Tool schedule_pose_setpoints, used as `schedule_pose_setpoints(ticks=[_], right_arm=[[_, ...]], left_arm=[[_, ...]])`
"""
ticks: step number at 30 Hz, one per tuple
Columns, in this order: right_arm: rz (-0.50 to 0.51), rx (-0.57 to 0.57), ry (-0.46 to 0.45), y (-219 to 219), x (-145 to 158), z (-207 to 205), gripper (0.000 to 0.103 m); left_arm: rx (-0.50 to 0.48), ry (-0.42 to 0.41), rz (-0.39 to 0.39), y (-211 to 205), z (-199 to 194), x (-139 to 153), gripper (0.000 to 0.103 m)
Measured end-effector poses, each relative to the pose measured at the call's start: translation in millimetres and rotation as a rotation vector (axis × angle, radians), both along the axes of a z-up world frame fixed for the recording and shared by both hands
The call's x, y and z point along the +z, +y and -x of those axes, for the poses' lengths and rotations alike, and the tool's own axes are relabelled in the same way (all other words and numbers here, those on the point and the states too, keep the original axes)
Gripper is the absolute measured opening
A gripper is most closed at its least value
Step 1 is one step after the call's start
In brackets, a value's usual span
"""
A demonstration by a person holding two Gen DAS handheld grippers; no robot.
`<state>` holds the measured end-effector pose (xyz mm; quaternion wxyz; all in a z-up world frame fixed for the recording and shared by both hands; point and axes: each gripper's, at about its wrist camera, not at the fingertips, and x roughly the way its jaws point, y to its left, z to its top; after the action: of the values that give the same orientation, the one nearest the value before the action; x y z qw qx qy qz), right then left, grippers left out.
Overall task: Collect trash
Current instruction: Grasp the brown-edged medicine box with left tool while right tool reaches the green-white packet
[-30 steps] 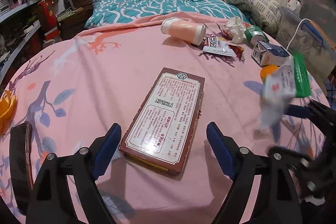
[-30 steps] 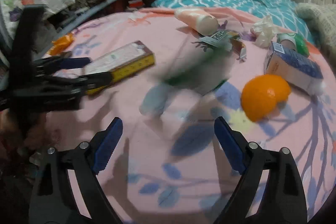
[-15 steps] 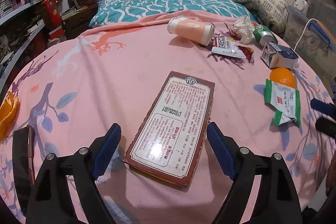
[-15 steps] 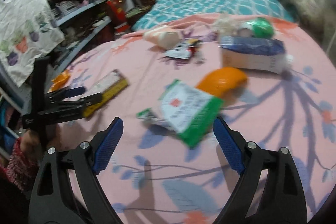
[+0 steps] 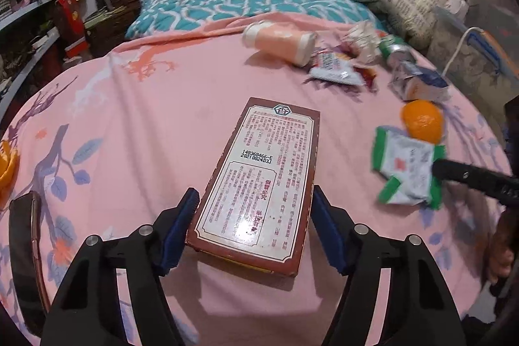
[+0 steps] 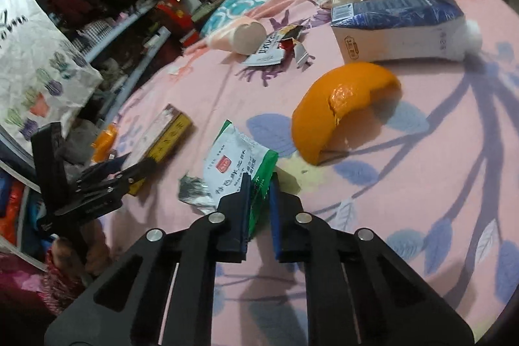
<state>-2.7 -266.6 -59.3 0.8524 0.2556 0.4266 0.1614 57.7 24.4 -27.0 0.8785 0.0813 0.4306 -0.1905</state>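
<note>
Pink floral cloth covers a round worktop [image 5: 136, 106] in a bedroom, with a bed behind. Left gripper [image 5: 253, 227]: jaws apart, straddling the near end of one flat red-brown carton [image 5: 259, 180], its pads just beside the long edges; contact cannot be told. The carton looks stiff, light and glossy, so it is best taken across its narrow width, as lined up now. Right gripper [image 6: 258, 209]: jaws nearly together, clamped on the green edge of one white-and-green sachet [image 6: 238, 166], which lies crumpled just beside one orange peel half [image 6: 343, 106]; thin, soft film of this kind probably weighs little but may slip, so a pinch well in from the edge seems safest. Other litter at the far side, each counted once: one pink-and-white bottle [image 5: 280, 42] lying on its side, one red-and-white wrapper [image 5: 335, 73], one crumpled tissue [image 5: 361, 36], one green can [image 5: 395, 49], one blue-and-white milk carton [image 6: 399, 28]. A second scrap of orange peel [image 5: 8, 164] lies at the left rim.
</note>
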Motion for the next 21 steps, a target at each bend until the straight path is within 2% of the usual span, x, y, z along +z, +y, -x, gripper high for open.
schedule_pose_setpoints(ticks=[4, 10, 16, 19, 21], right_arm=[[-0.064, -0.014, -0.025, -12, 7, 16, 0.009], [-0.151, -0.098, -0.061, -50, 13, 49, 0.008], [-0.202, -0.186, -0.088, -88, 16, 83, 0.008], [-0.213, -0.242, -0.111, -109, 18, 99, 0.008], [-0.181, -0.275, -0.12, -121, 21, 108, 0.01]], left_arm=[[-0.061, 0.004, 0.056, -16, 7, 14, 0.065], [-0.158, 0.028, 0.121, -53, 19, 27, 0.064], [-0.291, 0.015, 0.125, -107, 36, 38, 0.064], [-0.361, 0.005, 0.103, -142, 44, 41, 0.064], [-0.384, -0.01, 0.088, -159, 45, 42, 0.064]])
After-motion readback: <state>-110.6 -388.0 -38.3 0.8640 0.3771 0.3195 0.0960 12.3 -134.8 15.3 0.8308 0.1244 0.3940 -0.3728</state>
